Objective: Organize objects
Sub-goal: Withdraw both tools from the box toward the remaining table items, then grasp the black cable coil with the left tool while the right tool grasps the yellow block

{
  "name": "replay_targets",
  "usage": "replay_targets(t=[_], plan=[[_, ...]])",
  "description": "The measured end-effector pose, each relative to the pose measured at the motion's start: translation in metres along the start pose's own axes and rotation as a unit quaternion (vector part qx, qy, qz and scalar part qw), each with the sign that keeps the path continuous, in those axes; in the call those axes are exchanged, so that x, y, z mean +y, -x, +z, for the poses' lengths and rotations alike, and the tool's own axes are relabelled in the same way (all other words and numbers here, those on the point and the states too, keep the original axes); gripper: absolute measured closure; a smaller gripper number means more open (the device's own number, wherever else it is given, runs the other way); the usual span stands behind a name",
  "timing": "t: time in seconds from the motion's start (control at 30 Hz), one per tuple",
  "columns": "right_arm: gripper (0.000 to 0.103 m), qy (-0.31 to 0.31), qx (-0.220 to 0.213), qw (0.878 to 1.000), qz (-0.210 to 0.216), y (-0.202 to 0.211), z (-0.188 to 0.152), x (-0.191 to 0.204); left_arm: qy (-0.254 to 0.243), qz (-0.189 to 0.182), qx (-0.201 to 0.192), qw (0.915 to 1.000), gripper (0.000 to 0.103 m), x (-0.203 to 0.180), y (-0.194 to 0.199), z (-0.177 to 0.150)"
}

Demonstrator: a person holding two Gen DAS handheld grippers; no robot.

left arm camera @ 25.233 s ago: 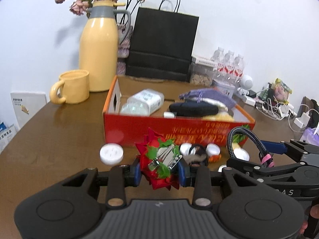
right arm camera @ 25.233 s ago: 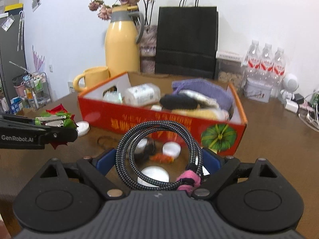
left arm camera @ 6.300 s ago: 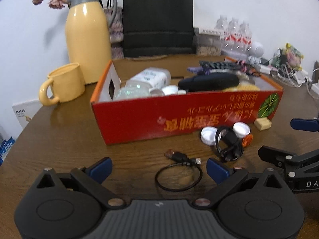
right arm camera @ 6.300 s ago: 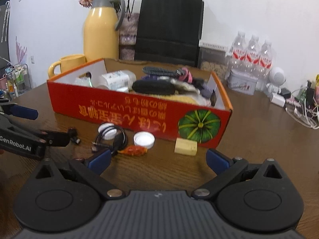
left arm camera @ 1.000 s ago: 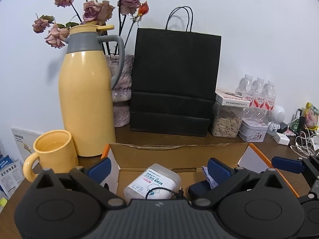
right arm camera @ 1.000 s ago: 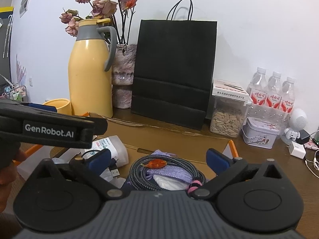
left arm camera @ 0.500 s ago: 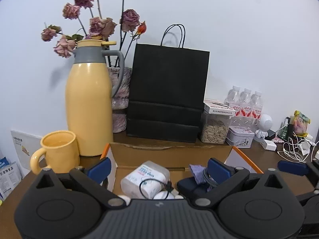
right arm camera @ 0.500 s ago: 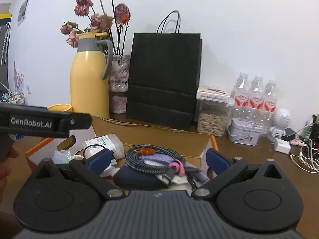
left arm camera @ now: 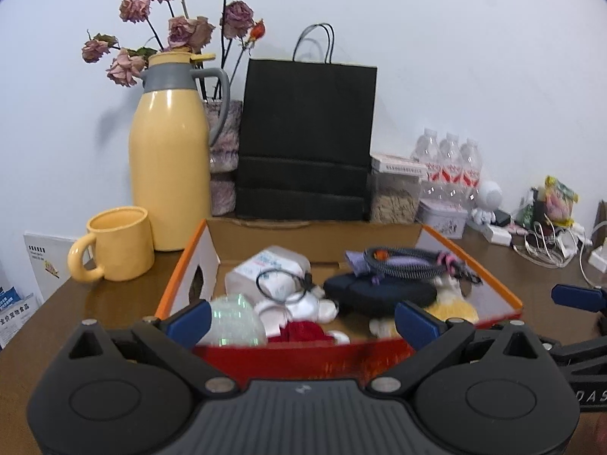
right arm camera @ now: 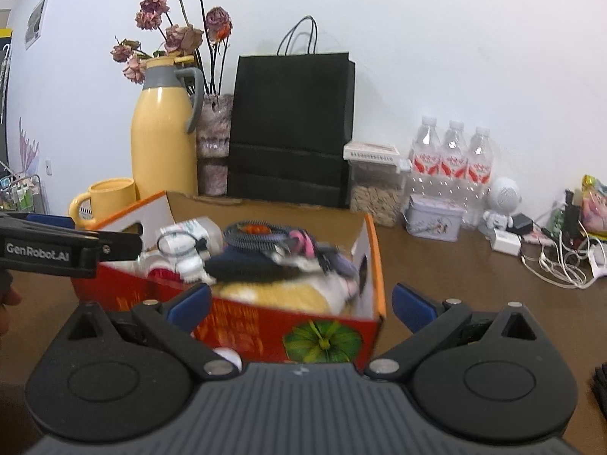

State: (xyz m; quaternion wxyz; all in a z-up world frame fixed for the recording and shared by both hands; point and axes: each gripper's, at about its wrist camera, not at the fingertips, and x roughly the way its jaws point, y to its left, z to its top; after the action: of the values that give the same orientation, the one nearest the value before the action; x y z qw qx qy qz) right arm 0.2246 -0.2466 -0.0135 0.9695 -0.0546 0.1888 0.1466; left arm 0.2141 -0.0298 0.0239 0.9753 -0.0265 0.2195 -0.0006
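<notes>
A red and orange cardboard box (left arm camera: 182, 261) (right arm camera: 265, 326) sits on the brown table, filled with small things. Inside are a white bottle (left arm camera: 248, 271), a thin black cable loop (left arm camera: 279, 284), a braided cable with a pink tie (left arm camera: 402, 263) (right arm camera: 261, 237), a dark pouch (left arm camera: 379, 292) and a red flower clip (left arm camera: 299, 331). My left gripper (left arm camera: 301, 321) is open and empty at the box's front wall. My right gripper (right arm camera: 301, 305) is also open and empty, at the box's front right corner. One white cap (right arm camera: 227, 356) lies on the table by the front wall.
Behind the box stand a yellow jug (left arm camera: 169, 174), a yellow mug (left arm camera: 115, 242) and a black paper bag (left arm camera: 307, 140). At the back right are a seed jar (right arm camera: 373, 185), a tin (right arm camera: 434, 222), water bottles (right arm camera: 451, 163) and tangled white cables (right arm camera: 561, 258).
Both grippers have drawn back and down from above the box, so its front wall now shows. Both stay open and empty.
</notes>
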Motion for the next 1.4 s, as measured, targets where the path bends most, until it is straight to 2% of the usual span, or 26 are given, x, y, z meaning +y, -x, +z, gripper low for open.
replay_targets(t=[0.17, 0.37, 0.6, 0.7, 0.77, 0.83, 0.87, 0.9, 0.93, 0.97, 1.0, 1.03, 1.07, 1.13, 1.4], plan=[[0.000, 0.013, 0.040, 0.999, 0.001, 0.003, -0.023, -0.010, -0.017, -0.002, 0.032, 0.9994, 0.000, -0.004, 0.000, -0.018], [0.000, 0.001, 0.091, 0.996, 0.011, -0.007, -0.040, -0.024, -0.040, -0.009, 0.094, 0.9948, 0.000, -0.013, -0.016, -0.041], [0.000, -0.020, 0.129, 0.991, 0.013, -0.034, -0.047, -0.027, -0.050, -0.011, 0.125, 0.9908, 0.000, -0.034, -0.035, -0.052], [0.000, -0.029, 0.125, 0.992, 0.010, -0.040, -0.045, -0.027, -0.047, -0.012, 0.131, 0.9903, 0.007, -0.039, -0.039, -0.054], [0.000, -0.036, 0.122, 0.992, 0.009, -0.044, -0.043, -0.027, -0.041, -0.015, 0.133, 0.9902, 0.018, -0.040, -0.040, -0.054], [0.007, -0.041, 0.120, 0.992, 0.010, -0.047, -0.041, -0.027, -0.042, -0.017, 0.131, 0.9904, 0.029, -0.041, -0.038, -0.054], [0.015, -0.044, 0.119, 0.992, 0.014, -0.048, -0.039, -0.027, -0.042, -0.019, 0.129, 0.9906, 0.037, -0.041, -0.038, -0.054], [0.025, -0.047, 0.119, 0.992, 0.020, -0.049, -0.039, -0.027, -0.040, -0.022, 0.126, 0.9909, 0.041, -0.041, -0.037, -0.054], [0.029, -0.050, 0.120, 0.991, 0.026, -0.050, -0.038, -0.027, -0.036, -0.031, 0.125, 0.9910, 0.049, -0.040, -0.036, -0.053], [0.036, -0.051, 0.123, 0.991, 0.030, -0.052, -0.038, -0.026, -0.034, -0.039, 0.123, 0.9910, 0.060, -0.040, -0.035, -0.053], [0.043, -0.051, 0.126, 0.990, 0.035, -0.053, -0.038, -0.024, -0.031, -0.051, 0.122, 0.9907, 0.068, -0.040, -0.033, -0.053], [0.050, -0.048, 0.125, 0.990, 0.034, -0.053, -0.038, -0.023, -0.031, -0.056, 0.120, 0.9907, 0.069, -0.041, -0.032, -0.053], [0.070, -0.047, 0.123, 0.990, 0.039, -0.053, -0.038, -0.022, -0.033, -0.055, 0.117, 0.9910, 0.069, -0.042, -0.031, -0.053], [0.070, -0.051, 0.120, 0.990, 0.051, -0.050, -0.038, -0.022, -0.034, -0.058, 0.114, 0.9912, 0.069, -0.042, -0.029, -0.054], [0.071, -0.040, 0.087, 0.994, 0.048, -0.033, -0.038, -0.017, -0.018, -0.062, 0.108, 0.9921, 0.070, -0.035, -0.024, -0.055]])
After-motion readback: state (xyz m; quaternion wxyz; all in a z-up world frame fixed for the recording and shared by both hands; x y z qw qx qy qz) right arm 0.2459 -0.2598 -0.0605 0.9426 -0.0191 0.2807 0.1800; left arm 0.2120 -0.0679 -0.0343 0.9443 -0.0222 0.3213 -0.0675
